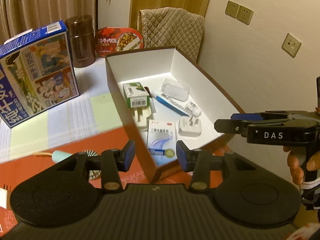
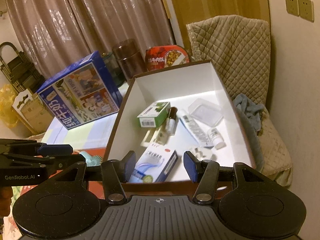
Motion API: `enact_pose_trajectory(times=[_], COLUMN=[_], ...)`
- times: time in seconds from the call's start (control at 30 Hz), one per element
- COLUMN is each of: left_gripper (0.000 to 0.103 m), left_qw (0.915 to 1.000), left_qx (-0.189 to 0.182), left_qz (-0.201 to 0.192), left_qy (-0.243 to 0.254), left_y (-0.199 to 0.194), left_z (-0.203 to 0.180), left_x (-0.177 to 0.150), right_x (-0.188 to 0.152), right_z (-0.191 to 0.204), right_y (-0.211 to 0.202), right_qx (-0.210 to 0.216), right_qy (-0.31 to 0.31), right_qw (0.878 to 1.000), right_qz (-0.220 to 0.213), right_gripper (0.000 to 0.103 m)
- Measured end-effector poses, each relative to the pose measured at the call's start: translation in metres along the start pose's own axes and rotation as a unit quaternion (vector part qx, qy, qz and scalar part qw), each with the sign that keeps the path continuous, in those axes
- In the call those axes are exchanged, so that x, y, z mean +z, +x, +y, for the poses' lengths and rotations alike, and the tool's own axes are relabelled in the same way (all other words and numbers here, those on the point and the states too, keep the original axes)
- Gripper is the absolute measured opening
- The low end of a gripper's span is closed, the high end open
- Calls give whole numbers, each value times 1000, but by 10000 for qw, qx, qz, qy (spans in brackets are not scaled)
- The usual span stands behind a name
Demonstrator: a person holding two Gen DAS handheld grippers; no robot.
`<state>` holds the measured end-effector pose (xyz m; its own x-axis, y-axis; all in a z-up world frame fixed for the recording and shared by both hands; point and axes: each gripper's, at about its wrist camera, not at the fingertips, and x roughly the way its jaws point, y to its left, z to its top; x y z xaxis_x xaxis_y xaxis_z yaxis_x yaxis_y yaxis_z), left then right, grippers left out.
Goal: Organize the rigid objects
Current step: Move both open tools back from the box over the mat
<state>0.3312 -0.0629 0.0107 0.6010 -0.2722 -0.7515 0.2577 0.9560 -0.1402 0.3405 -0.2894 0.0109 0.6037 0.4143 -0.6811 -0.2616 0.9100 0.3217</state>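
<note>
A brown box with a white inside (image 1: 192,64) (image 2: 226,92) stands on the table and holds a green carton (image 1: 136,95) (image 2: 155,114), a toothpaste tube (image 1: 170,103) (image 2: 196,129), a clear case (image 1: 176,89) (image 2: 206,112), a small white bottle (image 1: 193,108) (image 2: 215,137), a white plug (image 1: 189,127), and a white-blue medicine box (image 1: 162,138) (image 2: 154,166). My left gripper (image 1: 153,156) is open and empty over the box's near corner. My right gripper (image 2: 159,165) is open and empty above the medicine box; it also shows in the left wrist view (image 1: 236,122).
A blue milk carton (image 1: 38,70) (image 2: 80,98), a brown flask (image 1: 82,40) (image 2: 130,58) and a red meal tray (image 1: 120,40) (image 2: 168,57) stand behind the box. A small teal fan (image 1: 62,155) (image 2: 92,157) lies at the left. A quilted chair (image 2: 236,56) is at the right.
</note>
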Motion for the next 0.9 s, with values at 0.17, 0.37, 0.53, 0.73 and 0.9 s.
enact_pose_trajectory(times=[0.17,0.37,0.53,0.73,0.9], left_gripper=[41,41,41,42,42], left_qw=[10000,9998,9996,9990,9978], left_qx=[-40,-64,-65,89,291], left_qz=[53,183,229,290,318], left_qy=[-31,-70,-139,-319,-502], left_y=[-8,-14,-24,-35,-46], left_z=[5,16,28,49,70], left_x=[-16,-35,-50,-71,-88], right_x=[-10,-25,-39,-54,-66], right_z=[14,34,55,80,98], right_y=[-4,0,8,20,34], right_qx=[26,106,215,348,479], right_qy=[-24,-54,-142,-234,-254], right_qw=[10000,9997,9989,9972,9949], right_qz=[42,192,387,622,851], right_gripper=[50,50,50,50,50])
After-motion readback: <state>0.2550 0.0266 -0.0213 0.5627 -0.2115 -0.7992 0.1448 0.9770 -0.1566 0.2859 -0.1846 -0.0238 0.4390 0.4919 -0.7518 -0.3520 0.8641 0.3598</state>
